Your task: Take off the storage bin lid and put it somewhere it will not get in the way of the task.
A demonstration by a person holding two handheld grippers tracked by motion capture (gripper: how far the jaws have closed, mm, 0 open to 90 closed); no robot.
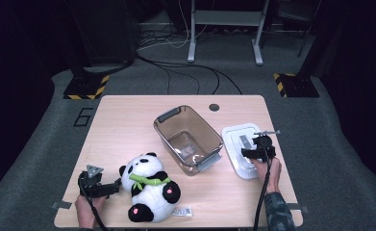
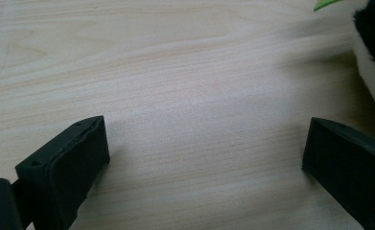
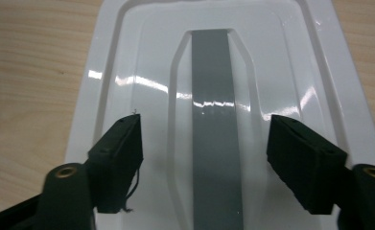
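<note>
So the right gripper (image 1: 254, 151) is hanging right over the white lid (image 1: 237, 139), jaws spread wide with nothing between them yet. In the right gripper view the lid's grey handle strip (image 3: 213, 120) runs straight away from the gripper, dead centre between the two jaws. That's the bit that matters: the strip's long axis lines up with the way the gripper points, so the jaws sit either side of it, across its narrow width. If the plan is to grab the lid by that handle, my guess is it mostly just needs to come down and close, no twisting needed. I can't tell if the jaw tips are already touching the plastic or hovering just above.

The clear brown storage bin (image 1: 188, 138) is just off to that gripper's left, open and looking empty, so the lid wouldn't have far to go.

The left gripper (image 1: 109, 189) is also wide open, low over bare wooden table (image 2: 175, 96), pointing toward the panda plush (image 1: 149, 187) that lies just beyond its right jaw. The plush is near it but not between the jaws. The left hand is clearly the closer one for the panda, the right for the lid.
</note>
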